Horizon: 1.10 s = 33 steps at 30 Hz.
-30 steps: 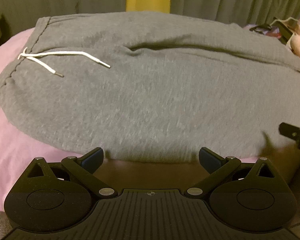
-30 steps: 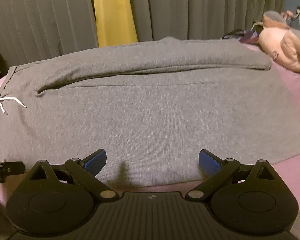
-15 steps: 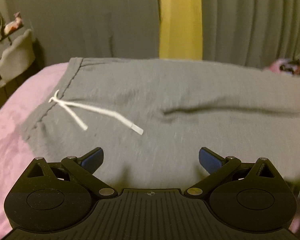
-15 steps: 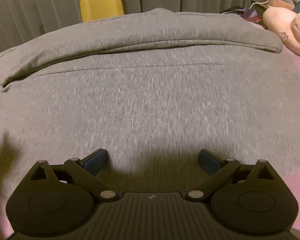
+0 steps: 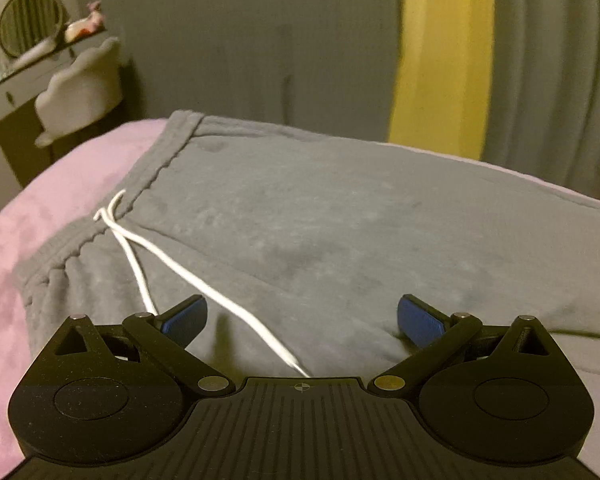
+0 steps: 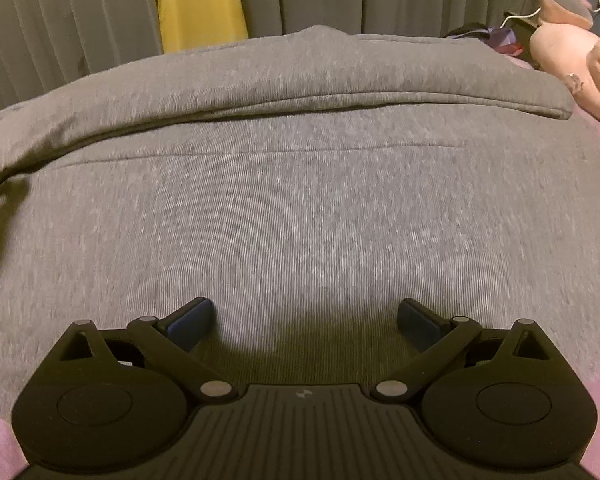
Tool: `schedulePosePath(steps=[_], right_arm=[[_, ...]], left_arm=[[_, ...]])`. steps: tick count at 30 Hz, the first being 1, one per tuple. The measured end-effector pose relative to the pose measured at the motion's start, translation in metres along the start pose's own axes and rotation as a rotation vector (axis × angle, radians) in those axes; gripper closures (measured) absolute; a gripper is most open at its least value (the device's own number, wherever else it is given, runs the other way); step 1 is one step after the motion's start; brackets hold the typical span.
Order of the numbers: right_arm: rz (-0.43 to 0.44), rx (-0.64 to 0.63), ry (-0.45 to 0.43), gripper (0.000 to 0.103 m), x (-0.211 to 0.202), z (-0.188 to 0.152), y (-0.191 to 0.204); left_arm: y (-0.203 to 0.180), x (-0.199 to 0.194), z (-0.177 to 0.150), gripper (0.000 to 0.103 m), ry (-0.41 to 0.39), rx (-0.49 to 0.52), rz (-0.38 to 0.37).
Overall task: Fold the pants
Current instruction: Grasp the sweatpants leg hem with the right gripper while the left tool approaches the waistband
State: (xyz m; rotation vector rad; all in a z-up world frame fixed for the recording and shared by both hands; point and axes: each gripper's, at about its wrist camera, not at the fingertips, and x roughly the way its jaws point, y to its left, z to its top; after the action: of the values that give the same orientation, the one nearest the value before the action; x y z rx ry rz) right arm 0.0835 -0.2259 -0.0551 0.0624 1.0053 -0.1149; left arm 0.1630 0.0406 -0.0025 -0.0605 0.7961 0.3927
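Both grippers have closed in on the pants (image 5: 340, 240) over the last second: the left gripper (image 5: 302, 318), which a second ago looked at the whole garment from off its near edge, now hangs low over the waist end, and the right gripper (image 6: 304, 320) has pushed forward from the near hem until grey cloth fills its view. Each has its jaws spread wide with nothing between them. The pants lie flat on the pink bedspread (image 5: 40, 208), waistband (image 5: 140, 184) to the left, one leg (image 6: 300, 92) lying along the far side over the other. The white drawstring (image 5: 204, 280) trails across the cloth and runs in between the left gripper's blue fingers (image 5: 184, 318). My reading is that the reach is nearly done and the first pinch comes next, left at the waist, right further along the leg; the cord could get caught in that pinch. No containers appear. A dresser (image 5: 12, 80) and a pink plush toy (image 6: 572, 60) sit off the bed's ends.
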Motion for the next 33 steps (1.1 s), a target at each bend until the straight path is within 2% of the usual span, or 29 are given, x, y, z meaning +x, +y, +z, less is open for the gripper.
schedulePosePath(steps=[3,6,9,10,11,13,17,22,27,28,29,33], right_arm=[[0.018,0.012,0.008,0.004,-0.002,0.012,-0.003],[0.075,0.084,-0.052,0.008,-0.009,0.039,-0.015],[0.095,0.166,-0.125,0.02,-0.005,0.087,-0.025],[0.095,0.181,-0.138,0.034,0.0,0.102,-0.026],[0.101,0.19,-0.148,0.054,0.007,0.121,-0.026],[0.089,0.209,-0.16,0.069,0.025,0.156,-0.025],[0.038,0.277,-0.163,0.069,0.066,0.22,-0.036],[-0.013,0.48,-0.131,0.067,0.117,0.269,-0.07],[-0.08,0.597,-0.069,0.052,0.158,0.289,-0.092],[-0.088,0.616,-0.05,0.04,0.166,0.292,-0.094],[-0.086,0.633,-0.041,0.034,0.176,0.296,-0.099],[-0.146,0.644,-0.044,0.031,0.192,0.303,-0.101]], left_arm=[[0.014,0.016,0.004,0.0,0.038,-0.075,-0.022],[0.026,0.025,0.005,0.0,0.055,-0.127,-0.031],[0.036,0.03,0.005,0.0,0.034,-0.163,-0.018],[0.038,0.03,0.005,0.0,0.025,-0.169,-0.014],[0.039,0.031,0.006,0.0,0.015,-0.172,-0.007],[0.041,0.036,0.005,0.0,-0.001,-0.165,0.009],[0.042,0.051,-0.001,0.0,-0.009,-0.149,0.037],[0.031,0.053,-0.014,0.0,-0.104,-0.114,0.077],[0.027,0.055,-0.019,0.0,-0.145,-0.131,0.092],[0.027,0.056,-0.019,0.0,-0.148,-0.135,0.094],[0.027,0.056,-0.019,0.0,-0.153,-0.139,0.095],[0.026,0.057,-0.021,0.0,-0.169,-0.156,0.099]])
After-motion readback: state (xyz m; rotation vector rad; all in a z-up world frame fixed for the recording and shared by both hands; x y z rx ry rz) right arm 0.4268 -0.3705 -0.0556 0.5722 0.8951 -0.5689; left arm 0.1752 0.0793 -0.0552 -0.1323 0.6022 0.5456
